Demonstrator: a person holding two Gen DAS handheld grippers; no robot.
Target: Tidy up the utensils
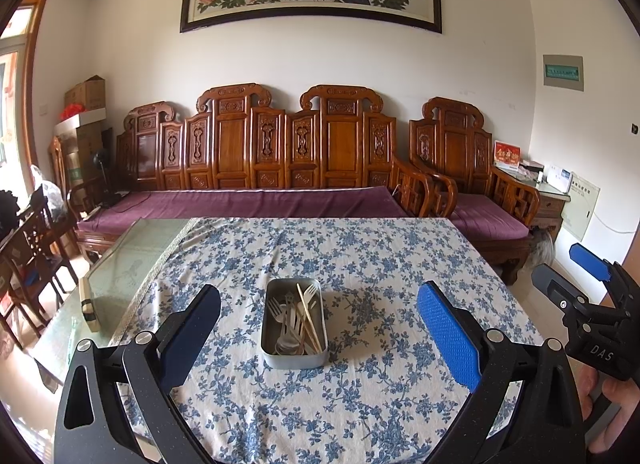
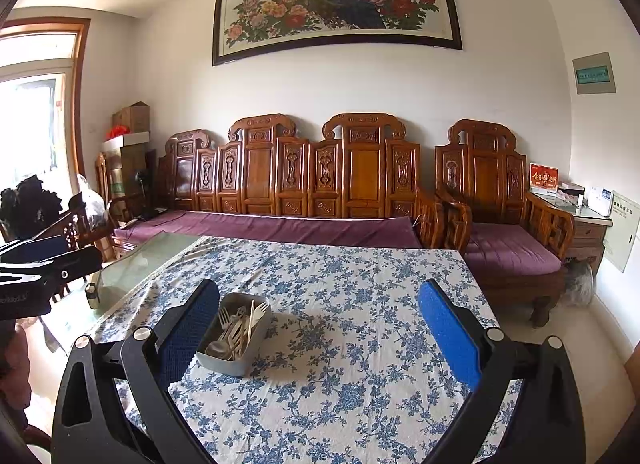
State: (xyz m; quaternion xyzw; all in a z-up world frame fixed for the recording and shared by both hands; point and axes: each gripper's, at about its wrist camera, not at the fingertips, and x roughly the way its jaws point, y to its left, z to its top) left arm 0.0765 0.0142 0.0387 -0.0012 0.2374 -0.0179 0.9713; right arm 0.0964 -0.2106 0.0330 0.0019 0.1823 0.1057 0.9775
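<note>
My two tongs hover above a table draped in a blue-flowered cloth (image 1: pixel 360 264), both spread wide and gripping nothing. The left tongs (image 1: pixel 318 338) frame a metal tin (image 1: pixel 294 358) that sits near the middle of the cloth, directly ahead; forks, a spoon and pale chopsticks (image 1: pixel 310 318) lie jumbled inside it. From the right tongs (image 2: pixel 318 338), the same tin (image 2: pixel 228 364) sits off to the left, just beside the left finger. All the utensils I can see are already in the tin and none lie loose on the cloth, so I judge the job either barely begun or nearly finished; the views do not settle which. Any next move calls for lowering one set of tongs squarely over the tin and pinching a single thin handle without dragging its neighbours.
</note>
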